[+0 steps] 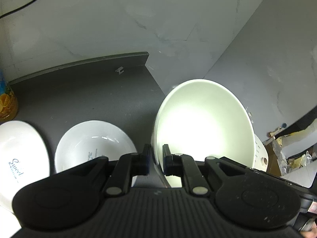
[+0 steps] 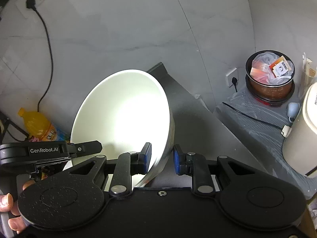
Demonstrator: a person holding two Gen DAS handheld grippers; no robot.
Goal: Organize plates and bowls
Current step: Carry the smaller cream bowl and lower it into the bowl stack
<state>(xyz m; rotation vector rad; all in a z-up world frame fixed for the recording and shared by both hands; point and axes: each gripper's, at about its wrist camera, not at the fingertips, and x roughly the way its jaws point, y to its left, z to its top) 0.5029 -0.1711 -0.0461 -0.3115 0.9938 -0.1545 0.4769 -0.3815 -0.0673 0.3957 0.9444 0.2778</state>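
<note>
Large white bowl (image 1: pixel 204 123) carried between two claws, clear of the dark tabletop (image 1: pixel 89 91). The left claw (image 1: pixel 156 158) is clamped tight on the bowl's left rim; the right claw (image 2: pixel 162 158) straddles the opposite rim, inner pad against the wall, though whether its outer pad touches cannot be told. To do the step well, both hands should probably travel together and level (a lag on either side would twist the rim out of the pads), with the bowl set down before either claw lets go. Count: three white bowls in all, one held, a smaller bowl (image 1: pixel 95 142) and a lettered bowl (image 1: pixel 17 148) resting on the tabletop; one orange drink bottle (image 2: pixel 37 127); no plates visible.
</note>
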